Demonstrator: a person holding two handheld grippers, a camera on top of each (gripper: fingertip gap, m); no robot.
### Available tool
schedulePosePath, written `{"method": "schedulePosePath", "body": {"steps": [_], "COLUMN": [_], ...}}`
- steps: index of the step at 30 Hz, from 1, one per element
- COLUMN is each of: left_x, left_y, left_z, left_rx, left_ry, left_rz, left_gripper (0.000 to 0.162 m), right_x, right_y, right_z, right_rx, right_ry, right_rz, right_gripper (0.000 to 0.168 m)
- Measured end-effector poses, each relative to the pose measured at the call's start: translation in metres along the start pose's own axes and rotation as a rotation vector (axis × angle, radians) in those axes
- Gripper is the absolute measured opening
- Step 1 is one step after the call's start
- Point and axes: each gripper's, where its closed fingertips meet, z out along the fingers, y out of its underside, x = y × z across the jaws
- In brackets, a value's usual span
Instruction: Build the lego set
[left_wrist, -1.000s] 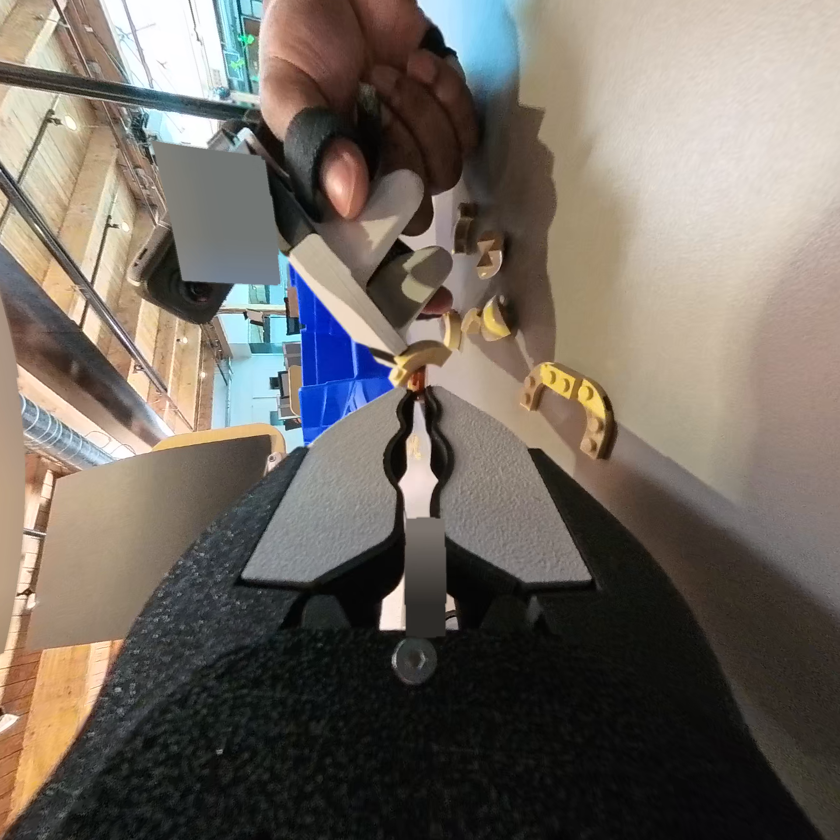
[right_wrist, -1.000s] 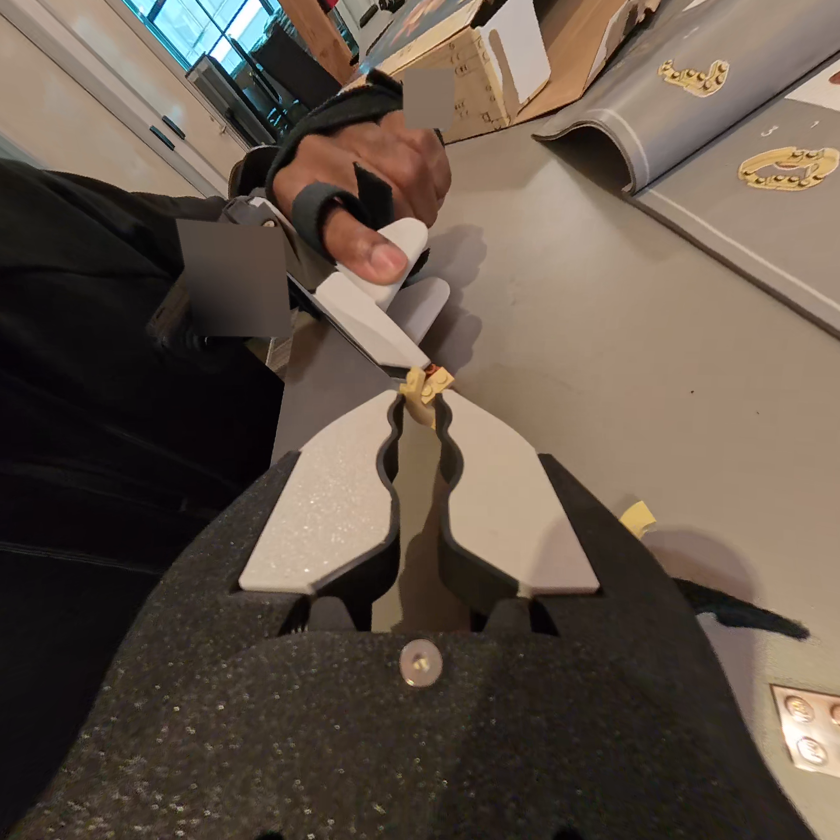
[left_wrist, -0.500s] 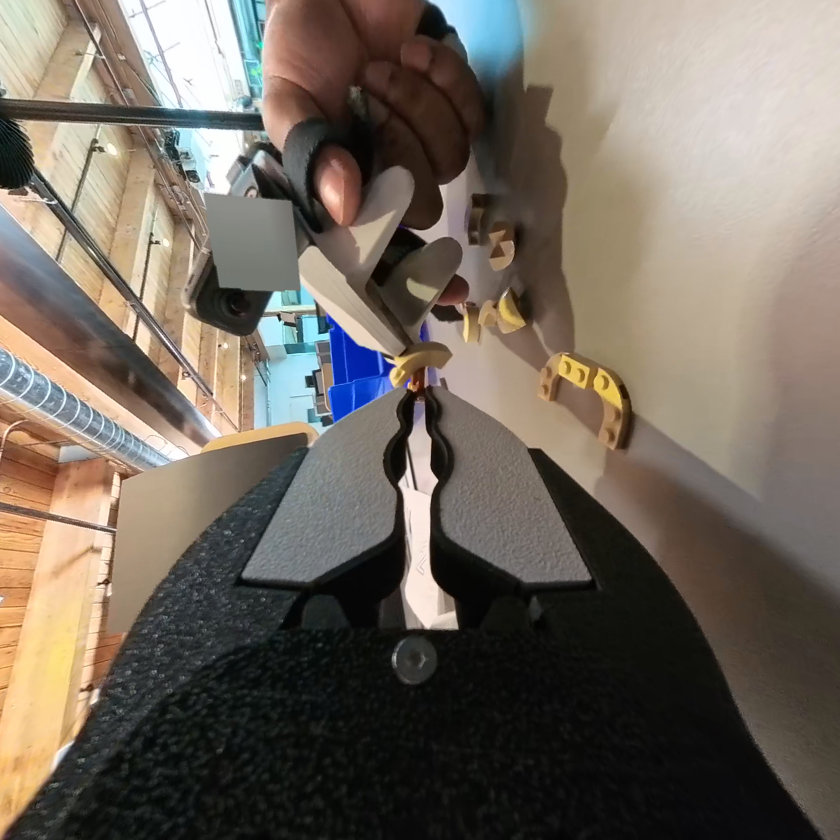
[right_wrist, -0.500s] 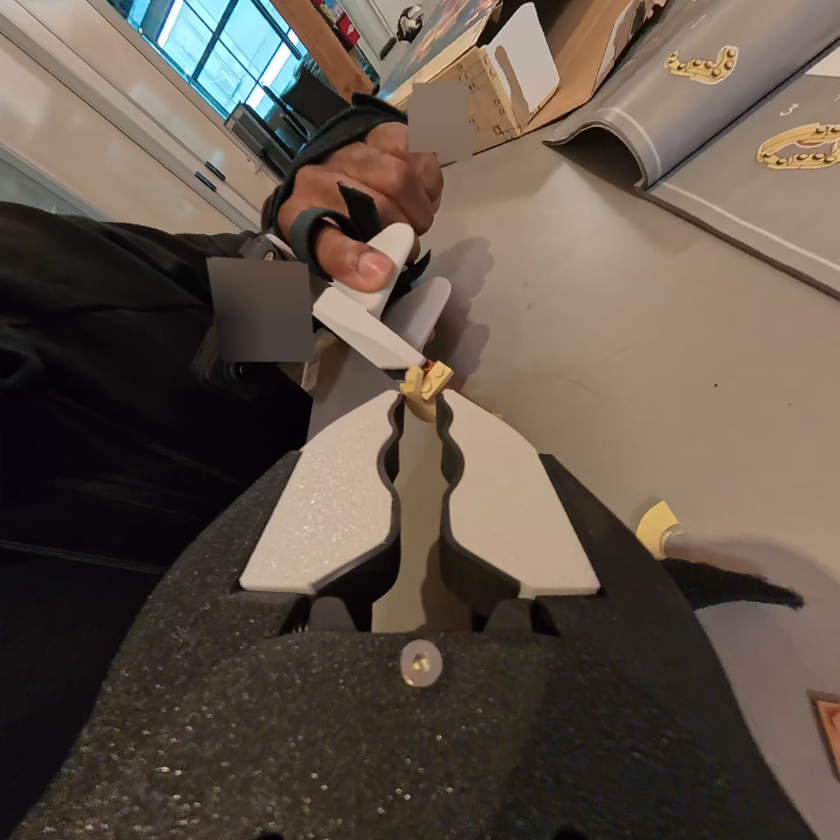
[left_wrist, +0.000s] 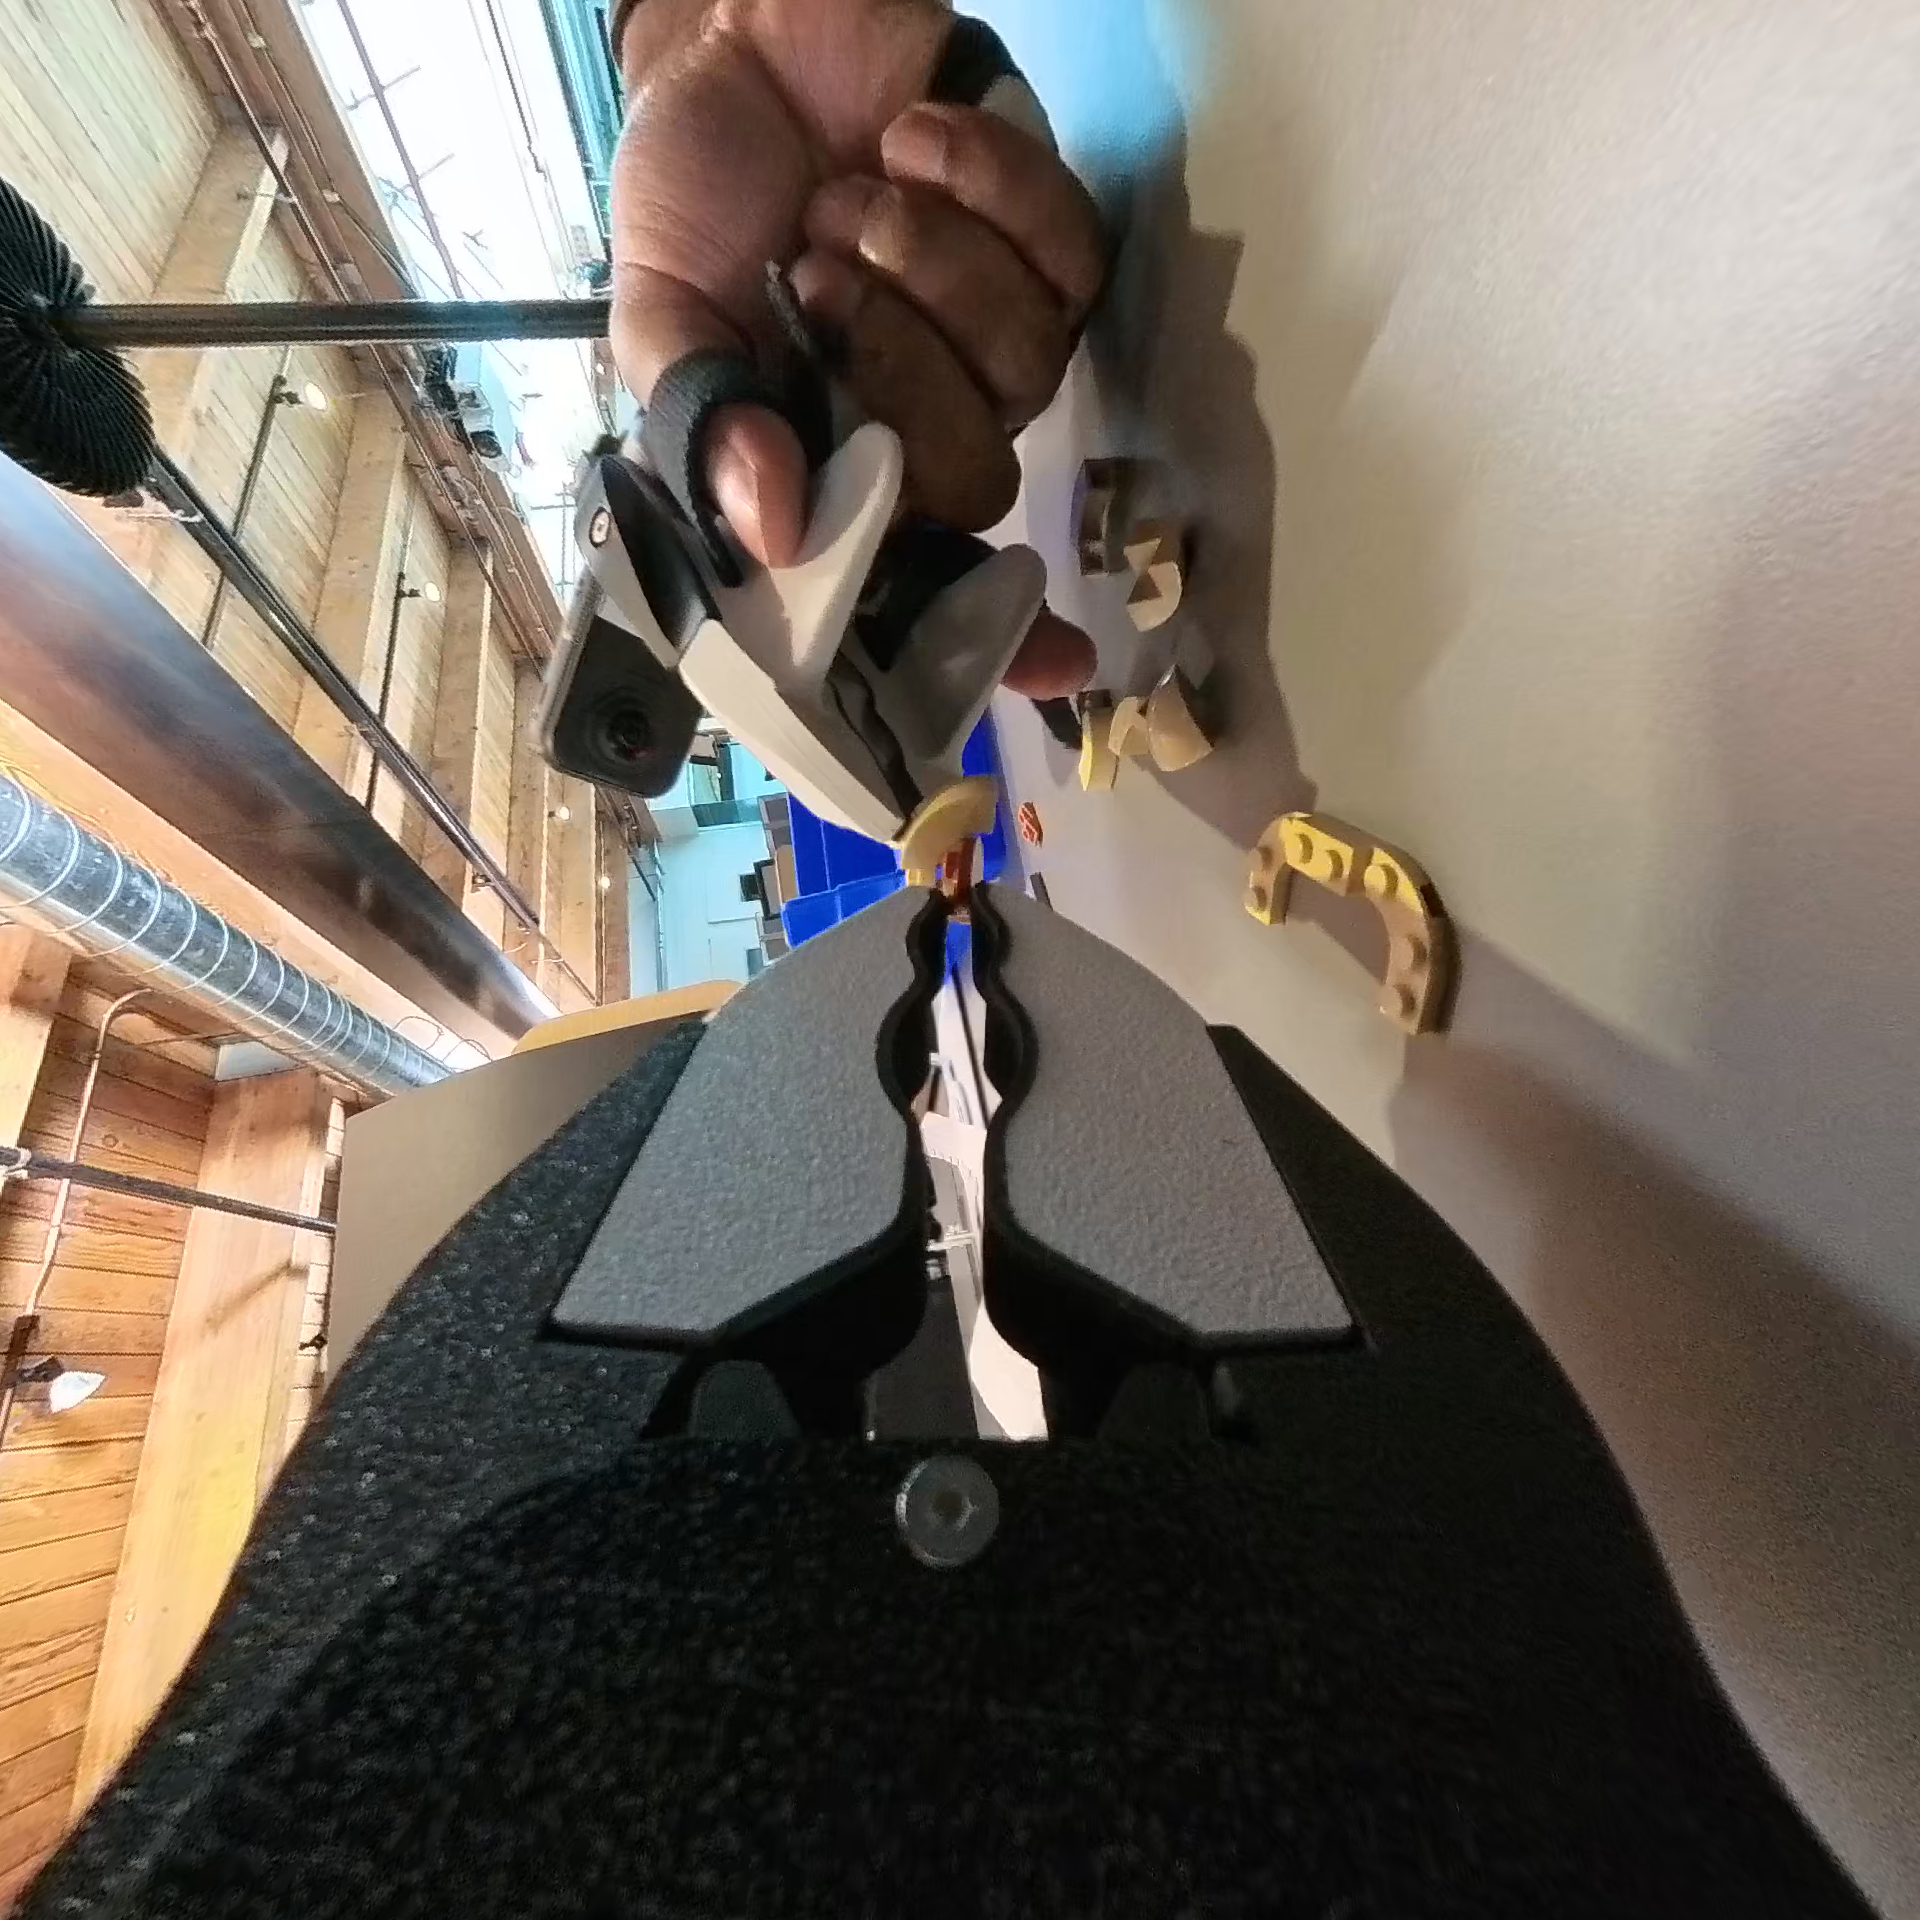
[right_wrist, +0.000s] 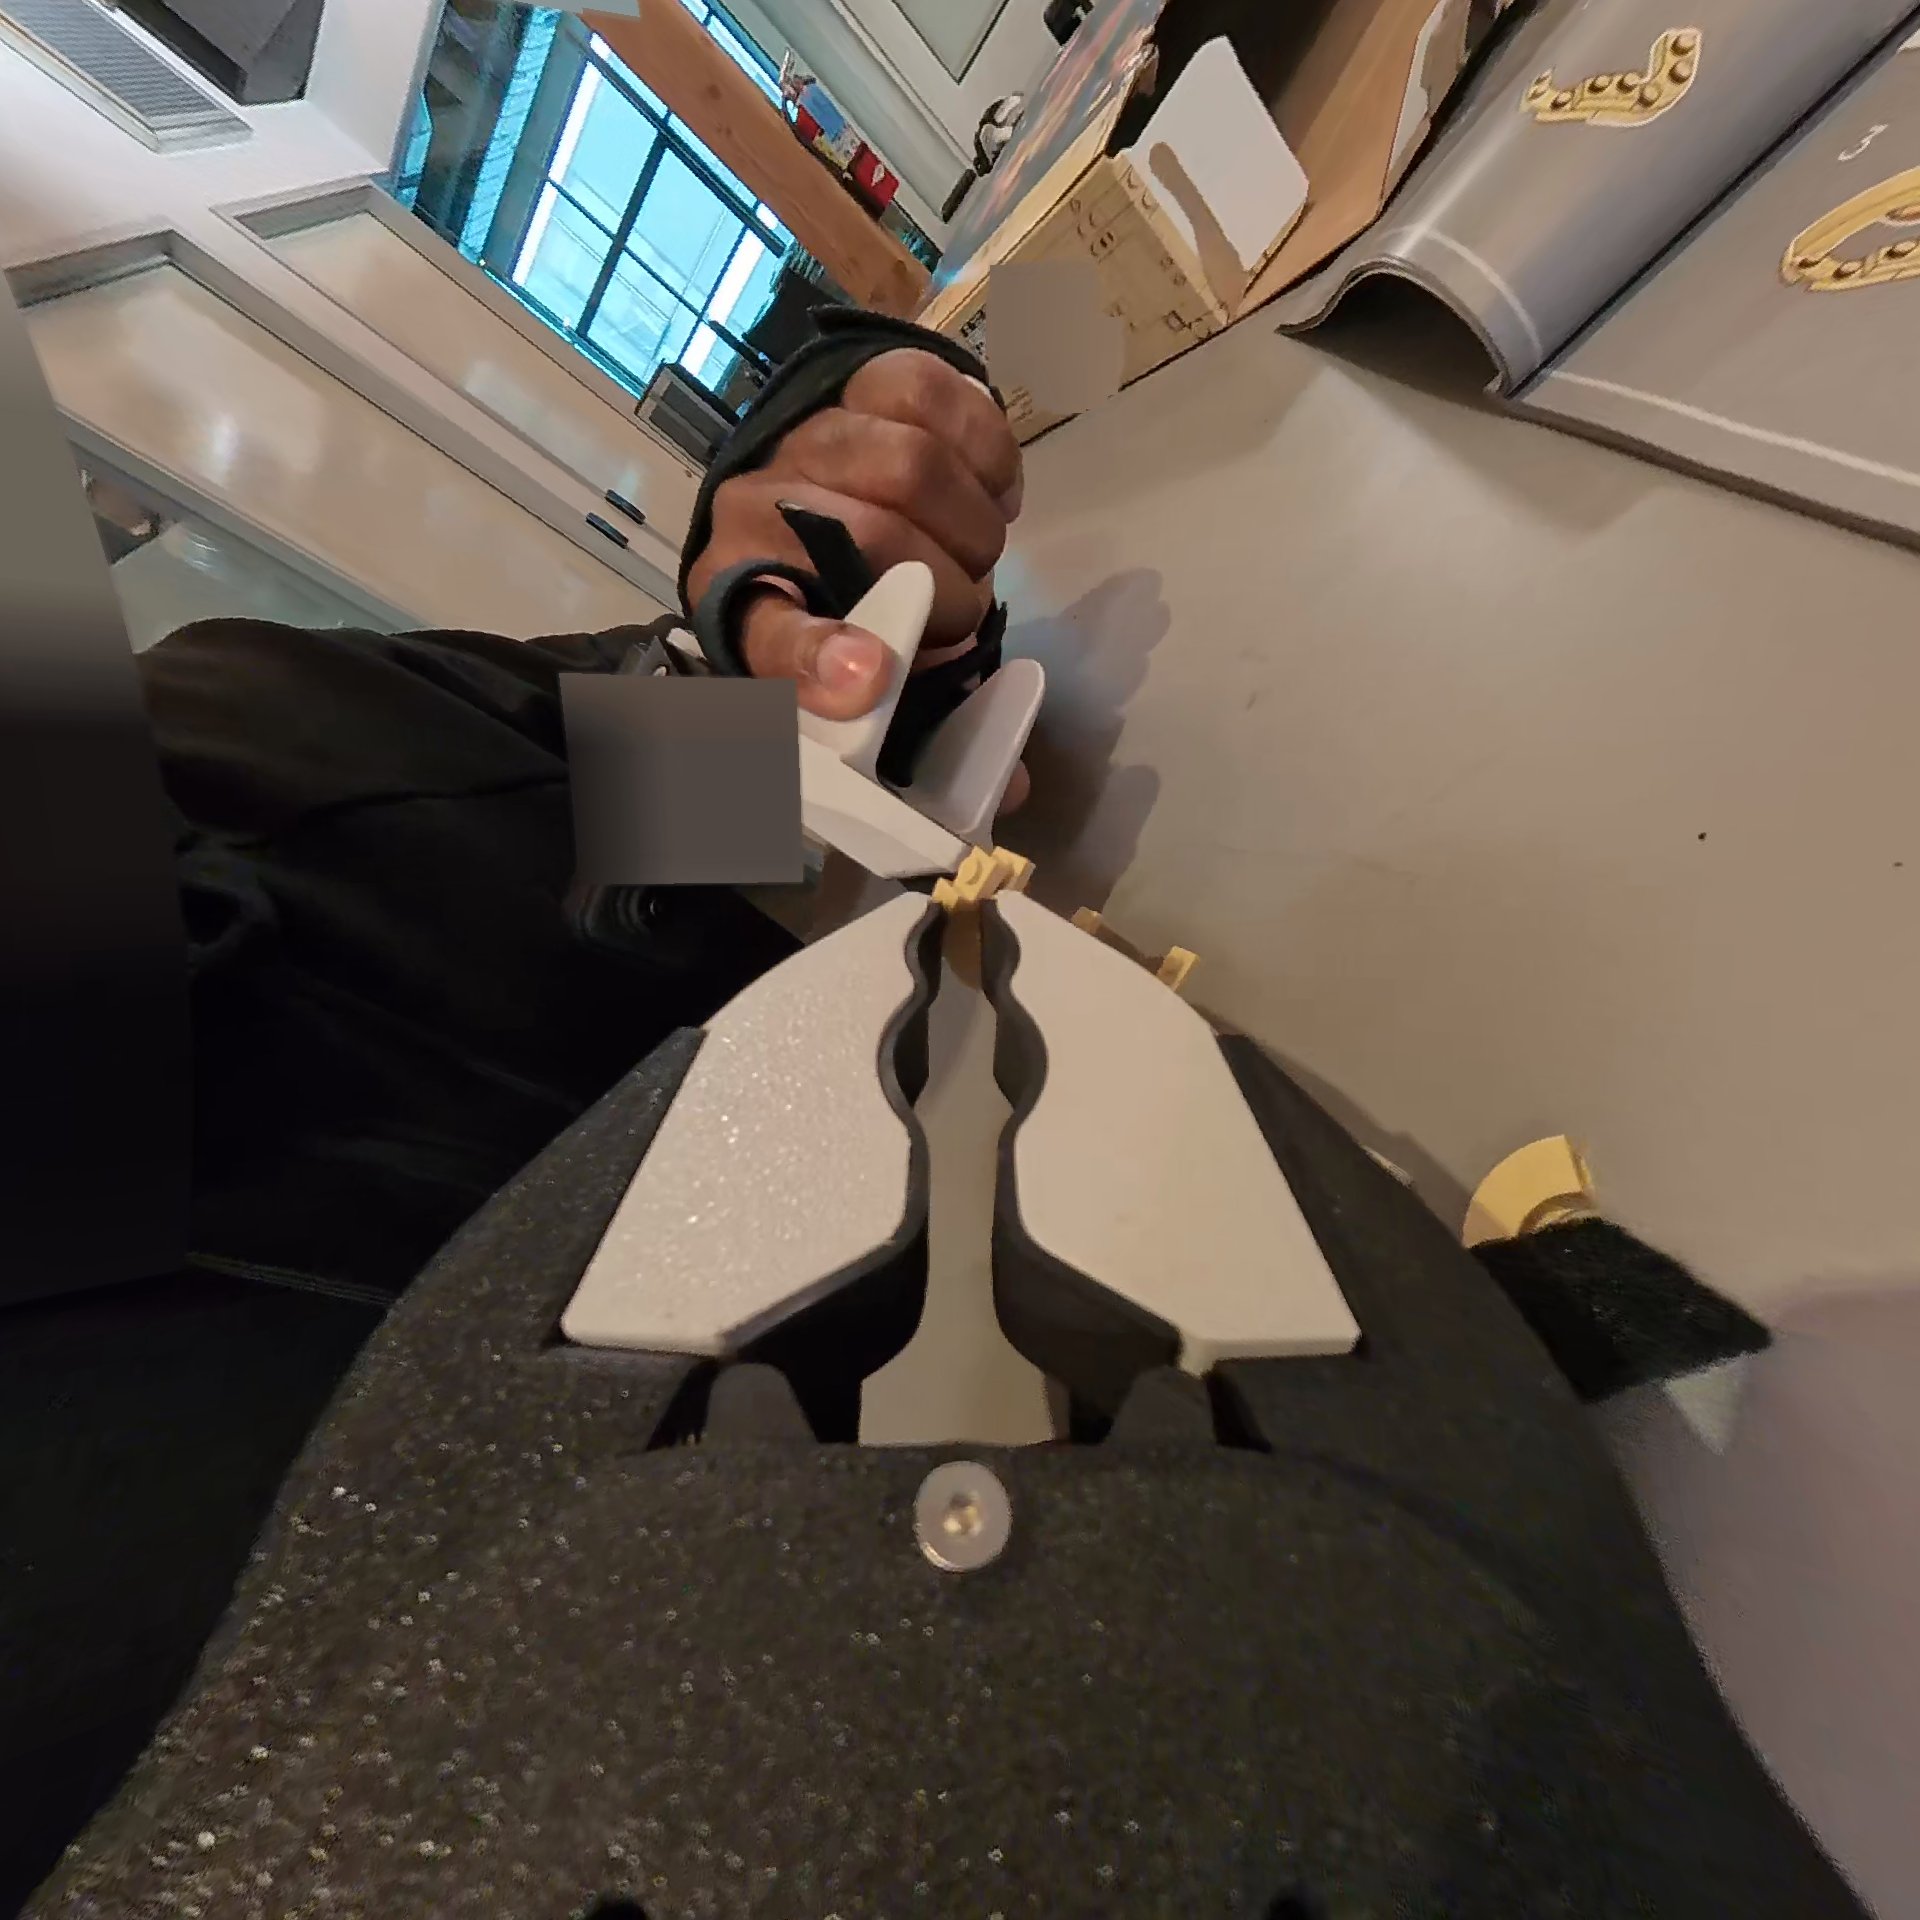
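Left gripper (left_wrist: 961, 902) pinches a red stud (left_wrist: 958, 873); right gripper (right_wrist: 971, 914) clamps a tan arc (right_wrist: 982, 875), tips meeting above open tabletop (right_wrist: 1455, 831).

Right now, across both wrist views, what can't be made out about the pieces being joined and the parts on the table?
- Left wrist view: the small red-brown piece in the left tool is mostly hidden by its tips; shape unclear.
- Right wrist view: the tan piece in the right tool meets the other tool's tip; whether the pieces are seated cannot be told.
- Right wrist view: a tan curved piece is partly covered by a black strap.
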Motion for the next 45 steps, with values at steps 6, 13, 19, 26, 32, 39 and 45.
{"method": "schedulePosePath", "body": {"steps": [6,13,19,26,32,39,45], "left_x": [-0.004,-0.007,-0.009,-0.016,-0.016,-0.019,-0.021], "left_y": [0.000,0.001,-0.002,-0.006,-0.005,-0.001,0.001], "left_z": [-0.002,-0.003,-0.004,-0.008,-0.007,-0.007,-0.007], "left_rx": [0.000,0.001,0.013,0.030,0.033,0.042,0.054], "left_ry": [-0.023,-0.039,-0.054,-0.092,-0.099,-0.128,-0.134], "left_rz": [0.004,0.007,0.020,0.032,0.030,-0.009,-0.055], "left_gripper": [0.004,0.004,0.004,0.004,0.004,0.004,0.005], "right_x": [-0.002,-0.001,-0.006,-0.015,-0.014,-0.017,-0.017], "right_y": [-0.001,-0.001,0.000,-0.001,-0.003,-0.008,-0.012], "right_z": [-0.001,-0.002,-0.001,0.000,0.000,-0.002,-0.002], "right_rx": [0.006,0.006,0.004,0.016,0.037,0.074,0.103], "right_ry": [-0.026,-0.019,-0.063,-0.142,-0.136,-0.135,-0.135], "right_rz": [0.024,0.017,0.035,0.063,0.066,0.033,0.025], "right_gripper": [0.007,0.012,0.013,0.013,0.012,0.011,0.010]}}
